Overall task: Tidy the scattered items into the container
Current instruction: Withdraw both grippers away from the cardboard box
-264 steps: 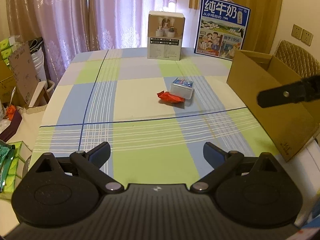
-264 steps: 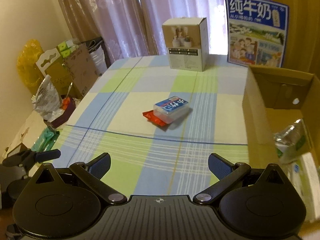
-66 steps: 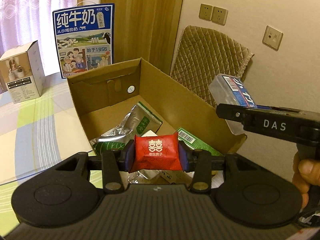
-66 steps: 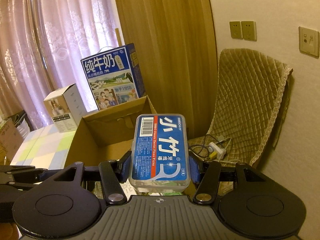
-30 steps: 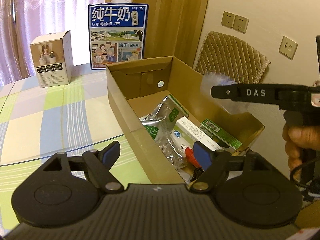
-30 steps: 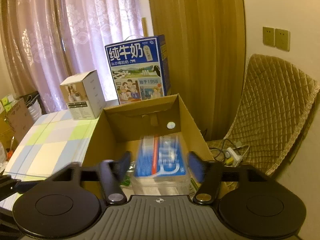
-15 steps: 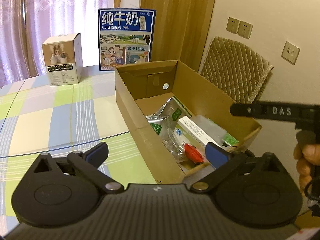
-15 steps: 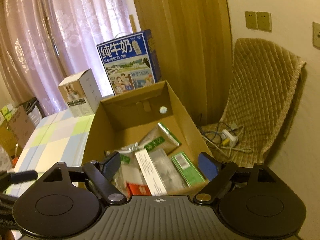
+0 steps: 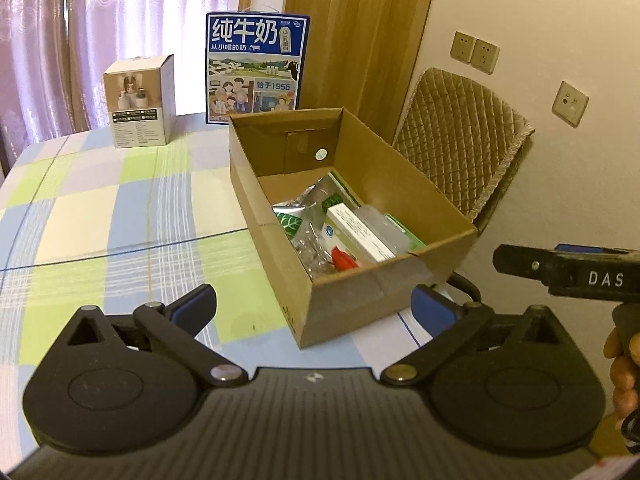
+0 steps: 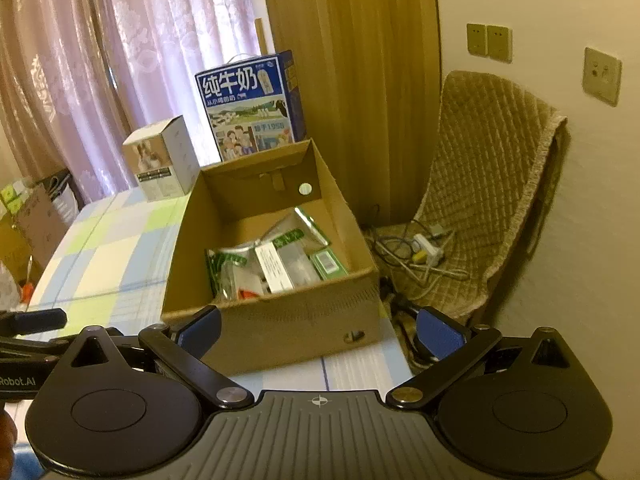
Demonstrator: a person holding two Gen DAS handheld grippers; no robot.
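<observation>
In the left wrist view the left hand-held gripper is nearest, with its two blue pads spread wide and nothing between them. The right hand-held gripper is the same in its own view; its jaws are opening and the space between them is empty. In the left wrist view a dark finger of that right tool, marked with white letters, reaches in from the right edge, and part of a hand shows below it.

Both tools hang over the near edge of the worktop, which has a checked cloth in green, blue and cream. Just beyond the pads stands the cardboard box, open at the top, at the right side of the worktop. The tidied items lie inside it, on its floor toward the near wall: a red packet closest to the near wall, a long white carton beside it, a clear plastic case touching the carton on the right, a green flat pack further right, and crumpled silver and green bags on the left and behind. The far half of the box floor is bare.

Further on the worktop, behind the box, stands a blue milk carton with pictures, and to its left a small white box. Behind them hang pink curtains. To the right of the worktop is a chair with a quilted cover.
</observation>
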